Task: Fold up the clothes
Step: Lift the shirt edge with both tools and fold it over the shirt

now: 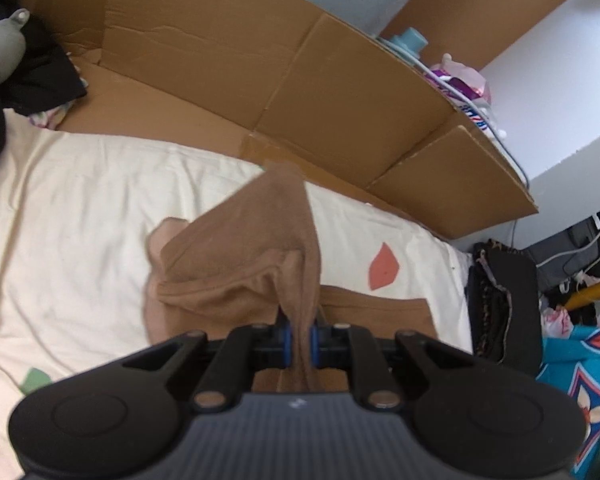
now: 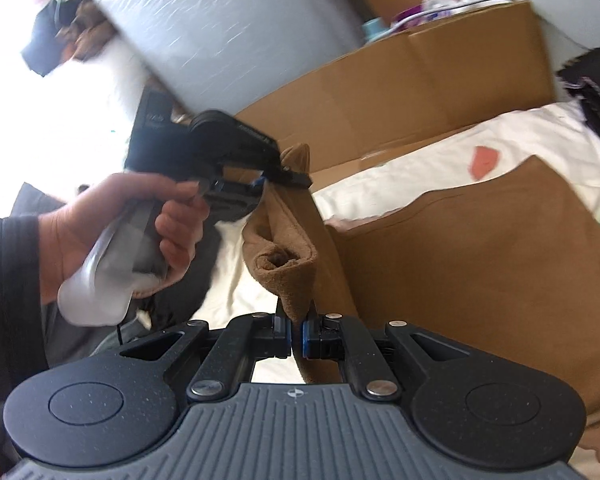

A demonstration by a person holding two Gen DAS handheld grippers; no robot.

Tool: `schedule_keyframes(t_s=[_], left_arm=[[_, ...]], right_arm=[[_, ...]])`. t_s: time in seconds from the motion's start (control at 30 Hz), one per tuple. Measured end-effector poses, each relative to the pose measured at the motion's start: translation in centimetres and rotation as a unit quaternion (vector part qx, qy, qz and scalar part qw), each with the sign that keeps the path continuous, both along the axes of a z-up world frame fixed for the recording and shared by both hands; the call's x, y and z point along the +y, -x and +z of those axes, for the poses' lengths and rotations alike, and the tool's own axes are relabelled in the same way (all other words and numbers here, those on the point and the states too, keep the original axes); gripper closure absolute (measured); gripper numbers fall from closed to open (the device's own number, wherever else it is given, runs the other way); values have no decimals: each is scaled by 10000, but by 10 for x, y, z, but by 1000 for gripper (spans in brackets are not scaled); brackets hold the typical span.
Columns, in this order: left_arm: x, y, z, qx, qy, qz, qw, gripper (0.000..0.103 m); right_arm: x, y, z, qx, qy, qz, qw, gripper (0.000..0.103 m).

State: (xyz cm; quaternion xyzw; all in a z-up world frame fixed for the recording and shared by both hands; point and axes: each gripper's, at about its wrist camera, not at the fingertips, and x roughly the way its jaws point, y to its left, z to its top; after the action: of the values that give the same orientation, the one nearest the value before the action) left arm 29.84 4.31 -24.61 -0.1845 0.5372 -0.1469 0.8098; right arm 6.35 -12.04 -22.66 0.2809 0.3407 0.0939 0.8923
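Right now we have both grippers clamped on the same brown garment (image 1: 256, 256), which is partly lifted off the cream sheet (image 1: 80, 200) that covers the work surface. At the lower centre of the left wrist view, our left gripper (image 1: 299, 344) pinches a narrow bunched strip of the fabric, and the cloth rises away from the pads toward the middle of the frame. At the lower centre of the right wrist view, our right gripper (image 2: 298, 338) is closed on a rolled hem or cuff. The left gripper appears again at centre left there, held by our left hand (image 2: 116, 232), gripping the top of the same strip. So the held strip runs roughly bottom to top between the two tools, while the garment's broad body lies to the right, flat on the sheet. We judge the fold must carry toward that body, with both tools equally near. A cardboard box (image 1: 300, 92) stands behind.
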Motion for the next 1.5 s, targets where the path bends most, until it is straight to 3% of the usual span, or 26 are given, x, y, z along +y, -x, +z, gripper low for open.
schedule_keyframes(t_s=[0.27,0.5,0.77,1.07,1.17,1.5], left_arm=[[-56,-6,-4,-60,-207,-217,9995,93],[-116,-7,-18,47,-570,-459,9973,93],[-187,-10,-40,222,-1113,-1098,9875,93],[-245,-17,-60,452,-1584,-1666,9722,93],[-252,-18,-67,531,-1649,-1529,9729,93],[-275,-9,-86,470,-1766,-1269,9749,92]], right_arm=[[-47,12,-21,123,-367,-834,9958,100],[-85,19,-47,343,-744,-1631,9832,100],[-118,26,-74,797,-987,-2567,9581,100],[-147,46,-107,897,-1571,-3560,9168,100],[-150,52,-113,830,-1621,-3863,9042,100],[-164,65,-137,907,-1458,-4198,8912,103]])
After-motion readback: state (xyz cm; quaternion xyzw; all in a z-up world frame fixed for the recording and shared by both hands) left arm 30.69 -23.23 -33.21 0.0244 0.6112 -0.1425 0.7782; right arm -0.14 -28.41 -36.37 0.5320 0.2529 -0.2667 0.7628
